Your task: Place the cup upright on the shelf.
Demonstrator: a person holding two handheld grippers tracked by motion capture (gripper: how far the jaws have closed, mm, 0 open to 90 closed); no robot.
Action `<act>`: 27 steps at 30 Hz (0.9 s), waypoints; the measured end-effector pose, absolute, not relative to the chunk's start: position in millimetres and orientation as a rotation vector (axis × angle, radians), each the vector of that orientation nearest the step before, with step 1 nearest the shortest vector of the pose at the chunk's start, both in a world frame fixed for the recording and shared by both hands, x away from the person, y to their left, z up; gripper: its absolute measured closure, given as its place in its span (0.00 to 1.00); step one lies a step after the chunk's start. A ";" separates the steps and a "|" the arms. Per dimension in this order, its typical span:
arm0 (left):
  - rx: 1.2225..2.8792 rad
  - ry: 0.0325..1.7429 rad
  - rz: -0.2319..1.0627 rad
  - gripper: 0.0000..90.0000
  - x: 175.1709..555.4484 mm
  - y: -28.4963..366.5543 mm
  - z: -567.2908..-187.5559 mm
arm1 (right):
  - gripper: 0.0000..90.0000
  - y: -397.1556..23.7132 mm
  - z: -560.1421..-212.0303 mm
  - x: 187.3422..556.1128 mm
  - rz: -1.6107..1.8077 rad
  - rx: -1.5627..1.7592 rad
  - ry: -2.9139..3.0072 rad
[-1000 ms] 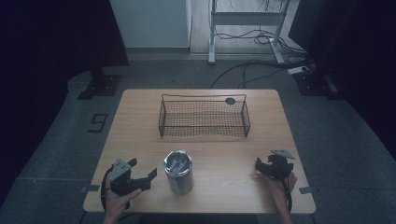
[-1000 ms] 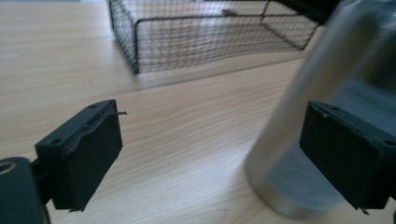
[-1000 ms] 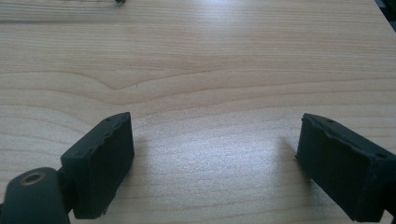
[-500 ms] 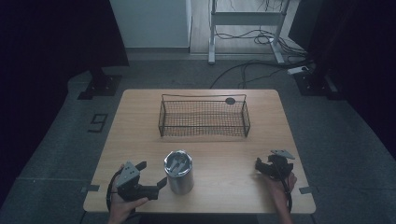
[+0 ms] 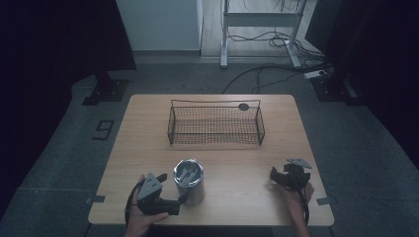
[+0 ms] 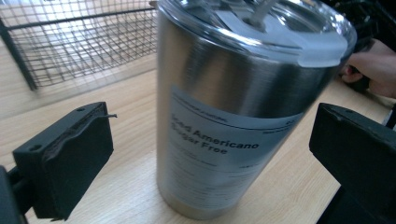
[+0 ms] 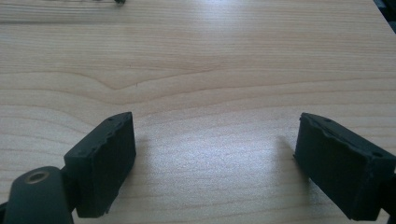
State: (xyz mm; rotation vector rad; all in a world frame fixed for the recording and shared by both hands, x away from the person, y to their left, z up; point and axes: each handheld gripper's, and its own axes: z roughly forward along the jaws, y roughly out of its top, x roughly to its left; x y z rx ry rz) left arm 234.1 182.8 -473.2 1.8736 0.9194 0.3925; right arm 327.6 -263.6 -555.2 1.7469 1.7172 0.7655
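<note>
A steel tumbler (image 5: 188,181) with a clear lid and a printed label stands upright near the table's front edge. In the left gripper view the tumbler (image 6: 233,107) rises between the two black jaws, with a gap on each side. My left gripper (image 5: 180,200) is open, low at the tumbler's front left, its jaws reaching around the base. My right gripper (image 5: 275,176) rests open on the bare wood at the front right, far from the tumbler. In the right gripper view its pads (image 7: 105,158) stand wide apart over plain tabletop.
A black wire basket (image 5: 216,123) sits at the back middle of the wooden table (image 5: 148,143); it shows behind the tumbler as the wire basket (image 6: 74,42) in the left gripper view. A small dark disc (image 5: 243,106) lies behind the basket. Cables run on the floor beyond.
My left gripper has swung right and forward, bringing its jaws from beside the tumbler to around its base. The right gripper has stayed put.
</note>
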 end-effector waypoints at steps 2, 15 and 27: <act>1.882 0.918 0.390 0.00 234.5 179.8 -474.4 | 0.14 -263.6 -555.2 327.6 0.766 1.747 1.717; 1.916 0.917 0.391 0.00 243.0 165.1 -480.5 | 0.14 -263.6 -555.2 327.6 0.766 1.745 1.718; 1.941 0.911 0.418 0.00 254.1 146.4 -481.6 | 0.14 -263.7 -555.2 327.7 0.767 1.743 1.720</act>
